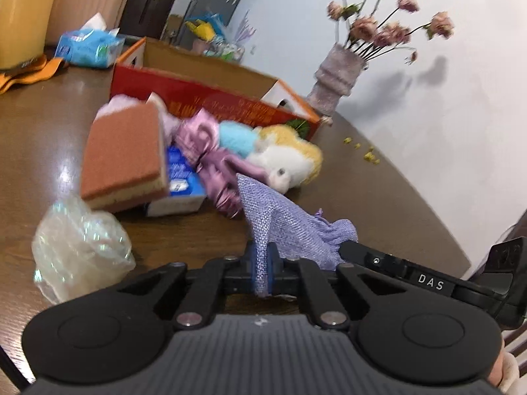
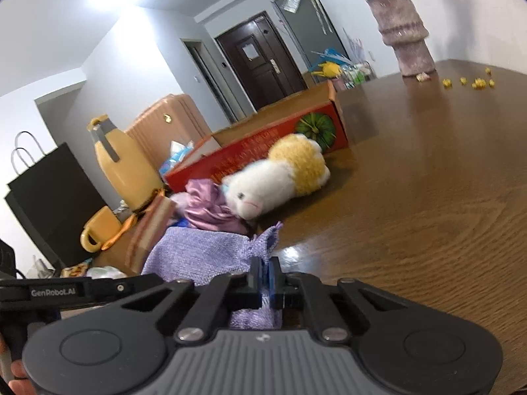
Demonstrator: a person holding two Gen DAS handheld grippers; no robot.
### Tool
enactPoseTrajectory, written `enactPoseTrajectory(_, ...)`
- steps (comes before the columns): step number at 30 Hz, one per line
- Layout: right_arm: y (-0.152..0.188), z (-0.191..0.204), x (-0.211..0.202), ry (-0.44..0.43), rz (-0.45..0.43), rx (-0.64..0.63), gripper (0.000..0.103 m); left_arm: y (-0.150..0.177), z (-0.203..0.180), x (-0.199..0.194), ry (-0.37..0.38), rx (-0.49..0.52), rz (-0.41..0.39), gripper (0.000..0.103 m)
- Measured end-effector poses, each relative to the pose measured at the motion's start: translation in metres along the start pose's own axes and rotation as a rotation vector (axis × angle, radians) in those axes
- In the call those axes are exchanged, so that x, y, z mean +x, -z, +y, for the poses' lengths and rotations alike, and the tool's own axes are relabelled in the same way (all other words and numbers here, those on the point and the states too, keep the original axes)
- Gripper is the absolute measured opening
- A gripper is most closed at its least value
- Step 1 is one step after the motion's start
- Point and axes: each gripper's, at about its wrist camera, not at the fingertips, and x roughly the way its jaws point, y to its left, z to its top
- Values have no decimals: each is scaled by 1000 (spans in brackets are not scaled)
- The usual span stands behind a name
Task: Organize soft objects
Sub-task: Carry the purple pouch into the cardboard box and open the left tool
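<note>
1. Far left, left wrist view: crumpled clear plastic bag (image 1: 80,247) lies on the brown wooden table (image 1: 378,197), just beside the left gripper's body.
2. Next right: brown-topped sponge (image 1: 123,161), tilted, resting on a blue-and-white packet (image 1: 181,181). Tissue pack (image 1: 89,47) sits farther back by a yellow jug (image 1: 19,16).
3. Behind the pile: red cardboard box (image 1: 210,98), open top, pumpkin print at its right end.
4. Centre pile, in front of the box: shiny purple satin cloth (image 1: 204,151), light blue fluffy item (image 1: 235,138), white-and-yellow plush toy (image 1: 290,158) lying on its side. All touching or overlapping; blur hides exact edges.
5. Left gripper (image 1: 262,263): jaws fully closed, pinching one edge of the lilac woven pouch (image 1: 280,223). The fabric runs up between the blue pads and is tented above the table.
6. Right of that: the other gripper's arm, marked "DAS", reaches in at the pouch's gathered end.
7. Right gripper (image 2: 265,279) in its own view: jaws fully closed, clamped on the pouch (image 2: 197,253) near its drawstring end; cloth shows both ahead of and behind the pads.
8. Pouch location: near table edge, in front of the plush toy (image 2: 280,177) and satin cloth (image 2: 207,207), spanned between both grippers.
9. Far right: vase (image 1: 336,79) of dried roses near the wall; small yellow bits (image 1: 369,154) scattered on the table.
</note>
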Motion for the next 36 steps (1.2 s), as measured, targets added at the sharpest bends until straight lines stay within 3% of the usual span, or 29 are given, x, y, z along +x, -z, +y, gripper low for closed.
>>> enactPoseTrajectory(4,-37,20,-8,-32,-70,-41,3,-38,-10,-18,48,33,-70,6)
enactPoseTrajectory(8,-115,38,28,-70,-90,-78,2,-120,4,-7,22,12,-98,5)
enactPoseTrajectory(12,-210,53,123,-66,-10,-96,2,-214,36,51,-71,0,-55,5)
enactPoseTrajectory(15,-259,58,214,-10,94,-91,2,-267,74,111,-136,-33,1,5)
enactPoseTrajectory(20,-284,49,340,107,252,-59,2,-303,121,202,-271,1,109,7)
enactPoseTrajectory(23,-279,42,389,184,309,-62,4,-306,135,228,-330,23,112,13)
enactPoseTrajectory(24,-275,42,398,195,328,-68,9,-308,139,232,-340,14,114,15)
enactPoseTrajectory(28,-267,44,398,185,324,-106,20,-309,143,224,-315,27,77,42)
enactPoseTrajectory(31,-274,47,375,190,294,-121,22,-311,135,201,-321,58,35,44)
enactPoseTrajectory(32,-279,45,365,193,276,-128,23,-312,132,191,-327,69,22,49)
enactPoseTrajectory(36,-299,40,297,248,176,-190,47,-317,118,146,-383,132,-56,69)
